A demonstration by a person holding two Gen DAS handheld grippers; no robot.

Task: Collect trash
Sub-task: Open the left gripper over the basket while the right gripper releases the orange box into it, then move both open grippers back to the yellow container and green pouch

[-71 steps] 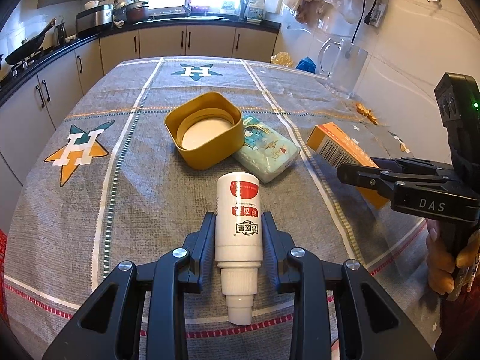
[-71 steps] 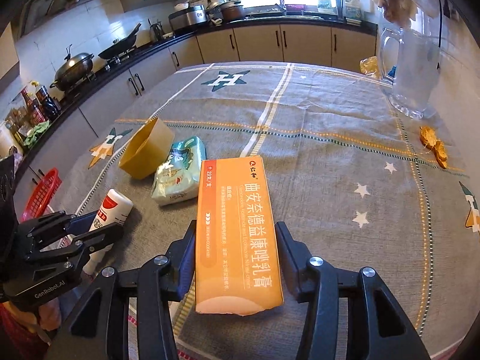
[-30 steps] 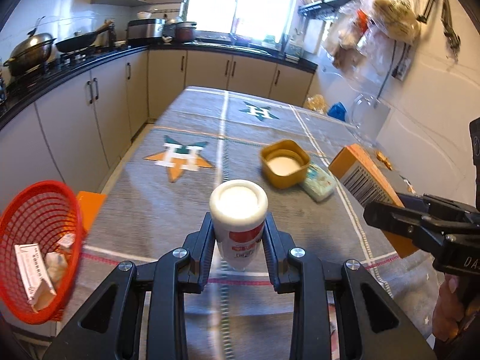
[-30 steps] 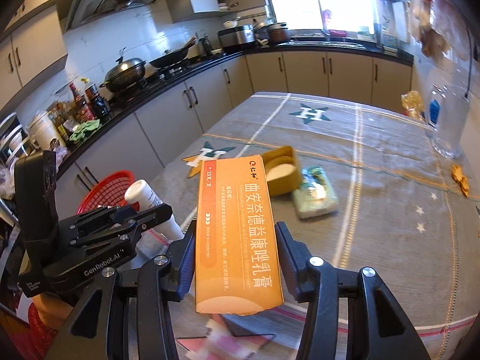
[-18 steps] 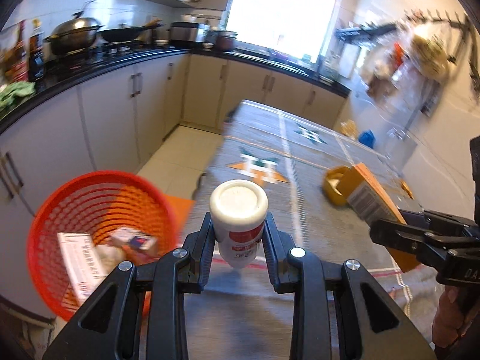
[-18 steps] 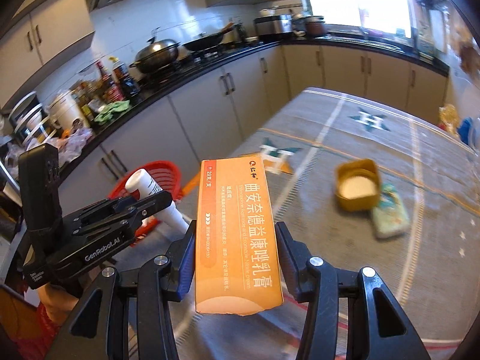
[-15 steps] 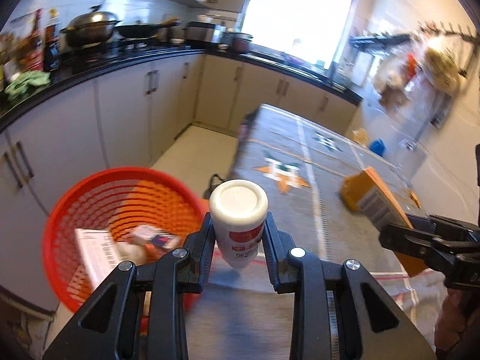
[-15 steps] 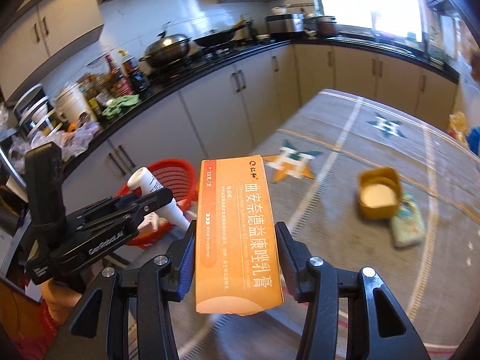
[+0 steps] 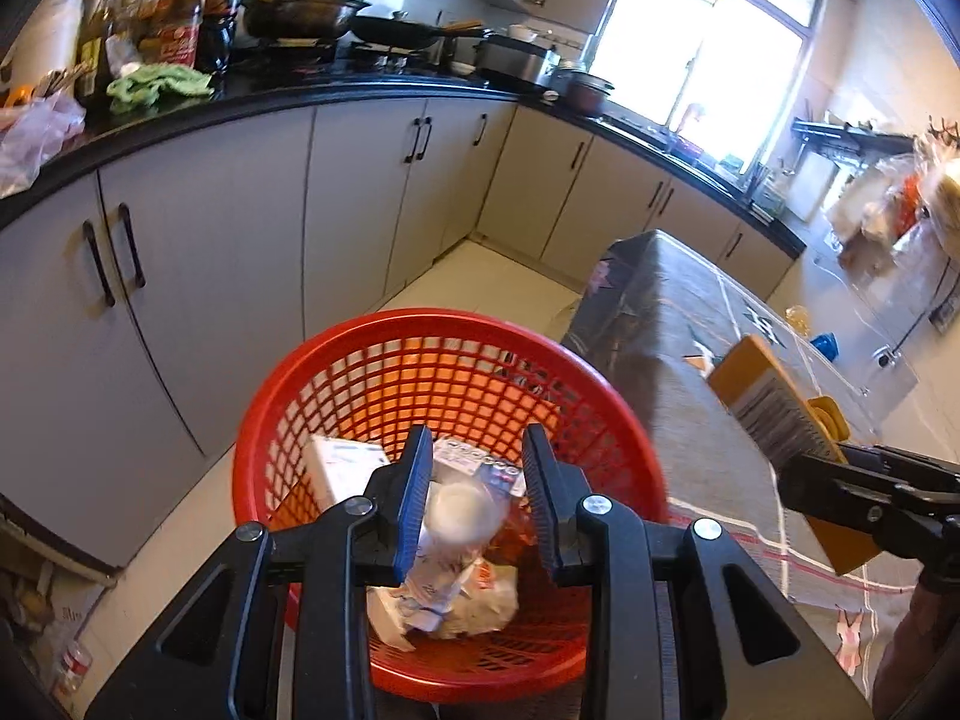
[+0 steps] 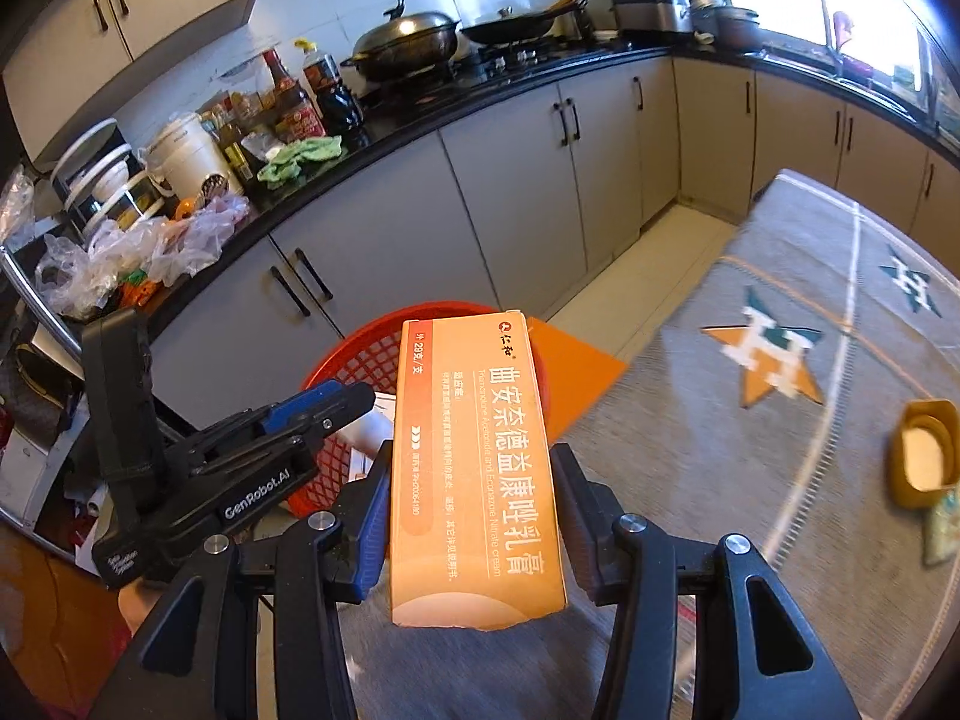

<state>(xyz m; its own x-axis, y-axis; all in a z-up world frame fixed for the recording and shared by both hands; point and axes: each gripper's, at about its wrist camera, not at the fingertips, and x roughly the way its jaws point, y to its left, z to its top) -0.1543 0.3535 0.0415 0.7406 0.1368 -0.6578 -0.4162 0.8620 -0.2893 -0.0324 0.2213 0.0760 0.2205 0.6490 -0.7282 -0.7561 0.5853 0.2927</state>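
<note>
My left gripper (image 9: 474, 438) hangs over a red mesh basket (image 9: 420, 324) on the floor, jaws apart with their blue pads bare. A white bottle (image 9: 459, 513) shows blurred below and between the fingers, clear of both pads, above the trash in the basket. My right gripper (image 10: 474, 456) is shut on a long orange box (image 10: 474, 468) with printed text, held over the table's near corner beside the basket (image 10: 360, 360). In the left wrist view that box (image 9: 762, 396) and the right gripper (image 9: 804, 468) sit at the right. The right wrist view shows the left gripper (image 10: 336, 402) at the left.
The basket holds a white box (image 9: 342, 468) and crumpled wrappers (image 9: 444, 594). A grey-clothed table (image 10: 750, 420) carries a yellow container (image 10: 924, 450) and a pale packet (image 10: 942, 525). Grey cabinets (image 9: 210, 240) under a cluttered black counter stand behind the basket.
Both grippers swung left from the table to the basket. The white bottle, gripped half a second ago, has left the left gripper's pads. The orange box stays gripped.
</note>
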